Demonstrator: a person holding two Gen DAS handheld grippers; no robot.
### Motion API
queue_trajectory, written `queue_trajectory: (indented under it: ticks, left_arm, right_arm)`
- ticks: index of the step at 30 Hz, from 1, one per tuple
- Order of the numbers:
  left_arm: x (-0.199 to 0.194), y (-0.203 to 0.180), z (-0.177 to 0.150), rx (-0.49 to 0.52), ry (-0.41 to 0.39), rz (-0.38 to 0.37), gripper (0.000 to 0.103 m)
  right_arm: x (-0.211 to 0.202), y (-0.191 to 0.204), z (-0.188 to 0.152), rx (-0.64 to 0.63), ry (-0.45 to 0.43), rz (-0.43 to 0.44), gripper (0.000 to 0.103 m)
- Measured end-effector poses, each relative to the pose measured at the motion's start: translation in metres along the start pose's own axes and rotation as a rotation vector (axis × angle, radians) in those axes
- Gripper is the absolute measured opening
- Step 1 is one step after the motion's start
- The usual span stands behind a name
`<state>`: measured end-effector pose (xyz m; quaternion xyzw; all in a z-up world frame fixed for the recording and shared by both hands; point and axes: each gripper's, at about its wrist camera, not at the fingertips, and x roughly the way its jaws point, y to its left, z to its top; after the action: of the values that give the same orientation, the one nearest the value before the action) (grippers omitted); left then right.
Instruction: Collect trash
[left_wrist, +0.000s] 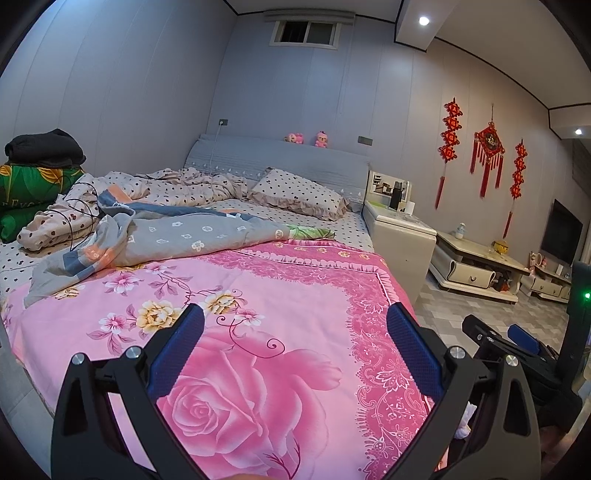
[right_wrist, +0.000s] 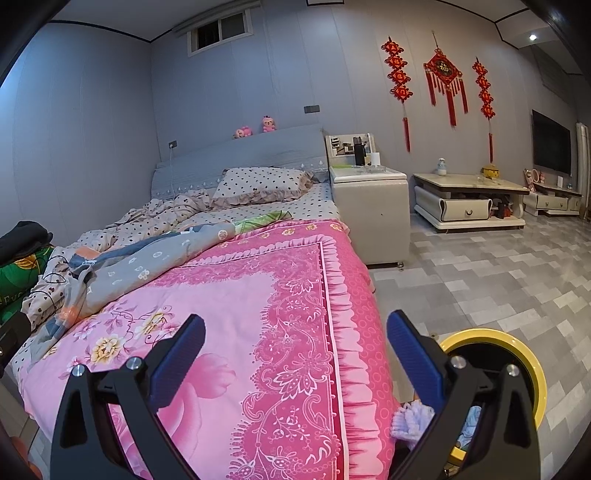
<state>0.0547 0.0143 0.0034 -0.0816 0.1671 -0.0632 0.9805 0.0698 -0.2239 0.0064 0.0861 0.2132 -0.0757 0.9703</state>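
While both tongs (left_wrist: 295, 354) (right_wrist: 295, 354) gape empty, the yellow-rimmed bin (right_wrist: 532, 369) stands mouth-up.

Right wrist view: the yellow-rimmed bin (right_wrist: 532, 373) sits behind the right jaw; the jaw covers its near rim and most of its opening, and the contents cannot be identified. A pale fluffy item (right_wrist: 406, 419) just inside the right jaw is partly covered and cannot be identified.

Left wrist view: the right gripper (left_wrist: 517, 338) beyond the right jaw is cut off by the frame edge. Small items on the nightstand (left_wrist: 402, 221), ahead of the jaws, are too small to identify.
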Motion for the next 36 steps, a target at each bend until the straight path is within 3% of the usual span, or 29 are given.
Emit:
queue_trajectory:
  ticks: [36]
  left_arm:
    - [0.012, 0.002, -0.008, -0.005, 0.022, -0.007, 0.095]
  right_arm:
    - [0.007, -0.004, -0.004, 0.021, 0.018, -0.012, 0.095]
